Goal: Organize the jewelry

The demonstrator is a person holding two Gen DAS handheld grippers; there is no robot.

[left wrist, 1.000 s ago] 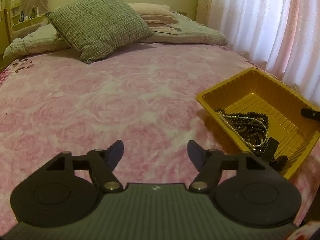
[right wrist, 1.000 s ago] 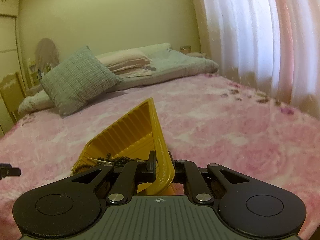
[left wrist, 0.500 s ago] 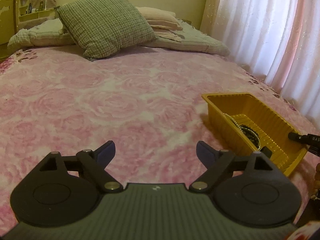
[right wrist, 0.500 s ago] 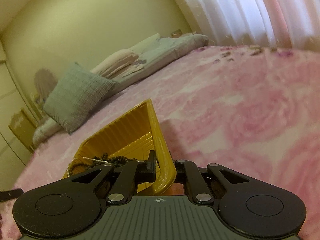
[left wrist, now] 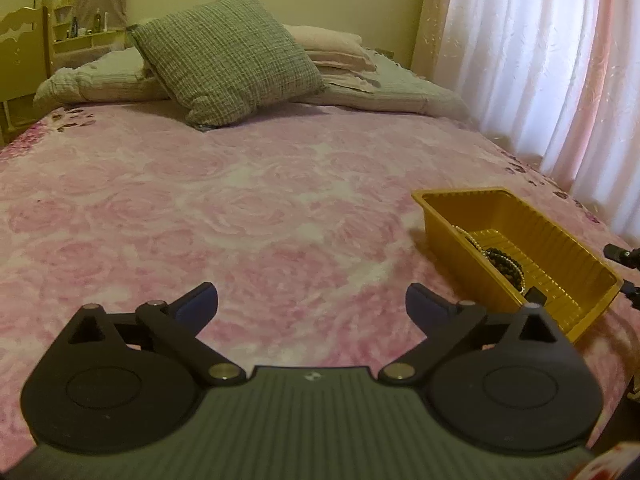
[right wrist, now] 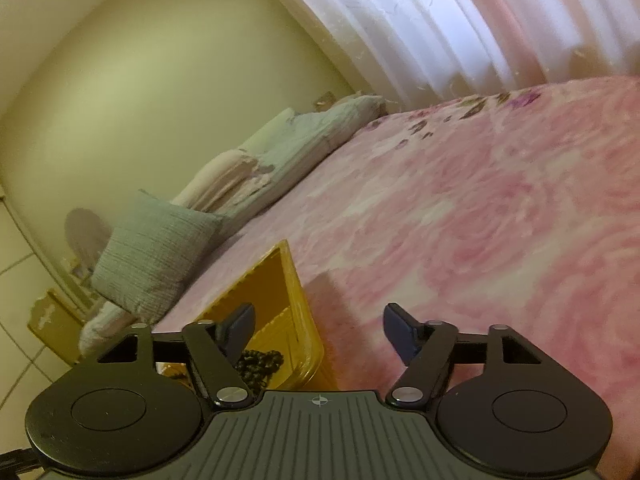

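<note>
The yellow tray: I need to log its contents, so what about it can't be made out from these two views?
- Left wrist view: the yellow tray's near wall hides most of the dark beads and pearl strand.
- Right wrist view: the opening right gripper straddles the tray's rim; its left finger and linkage cover the floor; only some beads show.
- Piece count: the pile is too tangled.

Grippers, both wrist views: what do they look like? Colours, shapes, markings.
Both match. The left gripper has a grey ribbed centre plate with a small round crosshair mark, two black rounded housings with recessed discs, black linkage arms on silver pivot pins, triangular cut-outs, and dark blue-black finger pads. The right gripper is identical. No cables or sleeves visible.
</note>
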